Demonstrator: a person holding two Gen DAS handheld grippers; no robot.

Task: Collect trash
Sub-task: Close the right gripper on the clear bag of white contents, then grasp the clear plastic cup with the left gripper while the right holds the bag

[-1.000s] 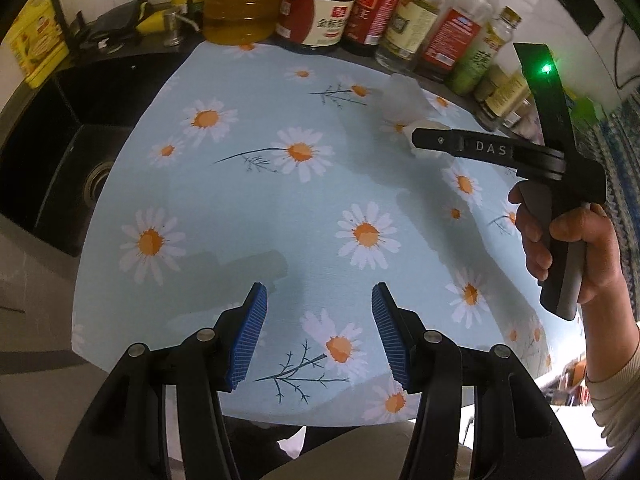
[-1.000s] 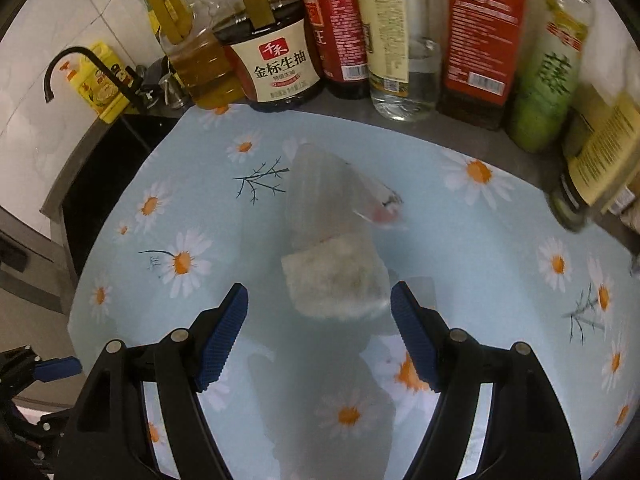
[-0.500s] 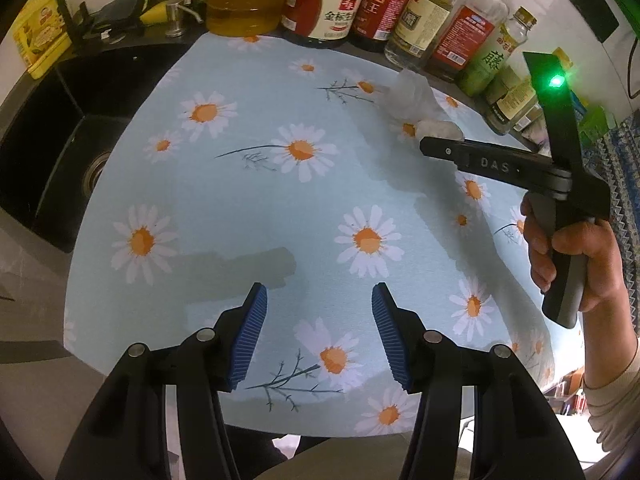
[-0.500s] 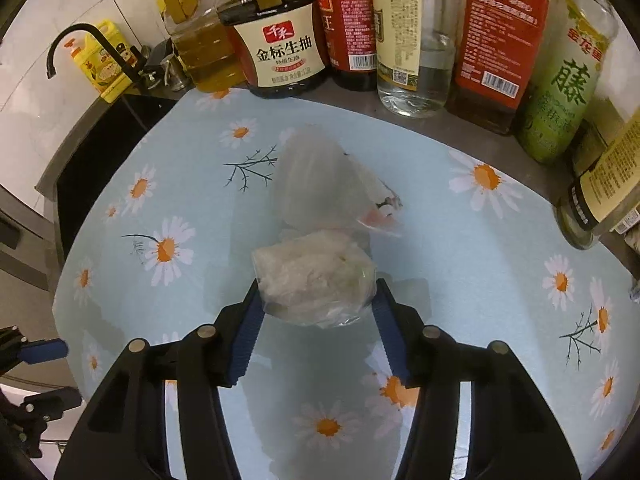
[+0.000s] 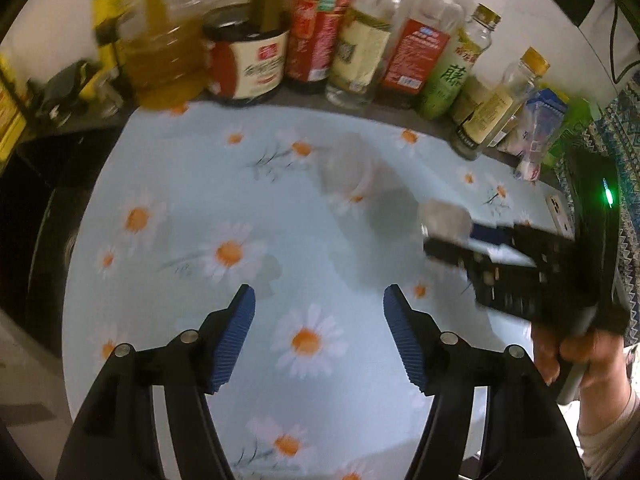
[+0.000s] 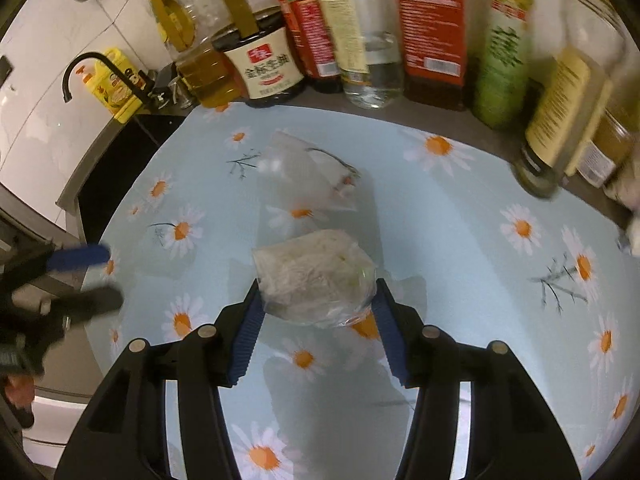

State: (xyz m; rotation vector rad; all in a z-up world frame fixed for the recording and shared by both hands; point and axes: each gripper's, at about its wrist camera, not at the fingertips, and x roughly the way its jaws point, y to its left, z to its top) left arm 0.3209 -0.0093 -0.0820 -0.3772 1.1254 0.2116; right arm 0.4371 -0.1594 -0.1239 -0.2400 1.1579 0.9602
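Observation:
My right gripper (image 6: 318, 296) is shut on a crumpled clear wrapper with a whitish wad (image 6: 312, 276) inside, held just above the daisy tablecloth (image 6: 460, 240). A flat clear plastic bag (image 6: 312, 176) lies on the cloth beyond it, toward the bottles. In the left wrist view that bag (image 5: 344, 164) is blurred at the centre. To its right, the right gripper (image 5: 440, 240) carries the wad (image 5: 444, 218). My left gripper (image 5: 319, 300) hovers over the cloth with its jaws opening and nothing between them. The right wrist view shows the left gripper (image 6: 80, 276) at the left edge.
A row of sauce and oil bottles (image 5: 360, 52) lines the back of the counter. A black sink (image 5: 40, 208) with a black faucet (image 6: 80, 68) sits to the left. A yellow bottle (image 6: 116, 88) stands by the faucet. A person's hand (image 5: 580, 356) grips the right tool.
The right gripper has closed on the wad and drawn it back off the cloth. The left gripper has moved forward toward the bottles, and its jaws have spread wider.

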